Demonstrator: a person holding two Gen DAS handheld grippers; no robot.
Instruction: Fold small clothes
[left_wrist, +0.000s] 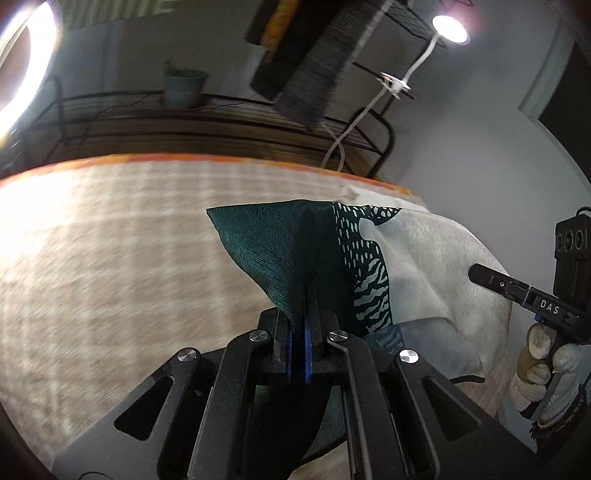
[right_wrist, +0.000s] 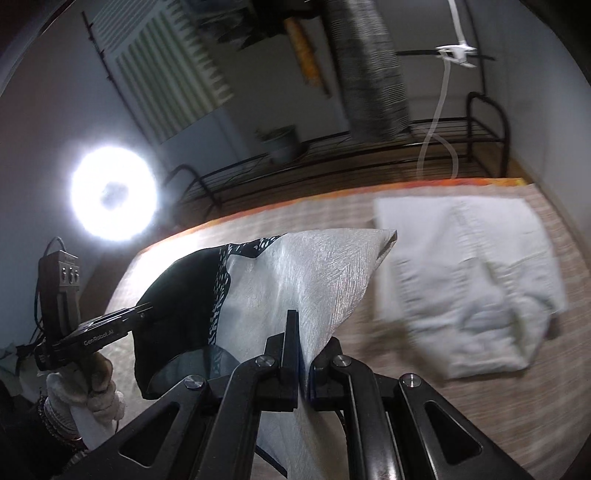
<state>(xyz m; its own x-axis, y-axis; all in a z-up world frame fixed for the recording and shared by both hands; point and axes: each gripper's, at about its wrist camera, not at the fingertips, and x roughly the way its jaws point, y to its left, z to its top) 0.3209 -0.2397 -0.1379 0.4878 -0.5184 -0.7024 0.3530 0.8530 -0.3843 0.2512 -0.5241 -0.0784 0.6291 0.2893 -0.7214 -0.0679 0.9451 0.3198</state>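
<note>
A small garment, dark green (left_wrist: 266, 251) on one side and white (right_wrist: 314, 273) on the other with a patterned band between, hangs stretched between both grippers above the table. My left gripper (left_wrist: 301, 295) is shut on its green corner. My right gripper (right_wrist: 297, 321) is shut on its white corner. The right gripper shows at the right edge of the left wrist view (left_wrist: 517, 288), and the left gripper at the left of the right wrist view (right_wrist: 110, 325). A white folded garment (right_wrist: 465, 280) lies flat on the table to the right.
The table has a beige woven cloth (left_wrist: 110, 258) with an orange far edge (right_wrist: 406, 186). Behind it stand a black wire rack (right_wrist: 369, 147) with a pot (left_wrist: 183, 88), a ring light (right_wrist: 112, 194), and a clip lamp (left_wrist: 448, 29).
</note>
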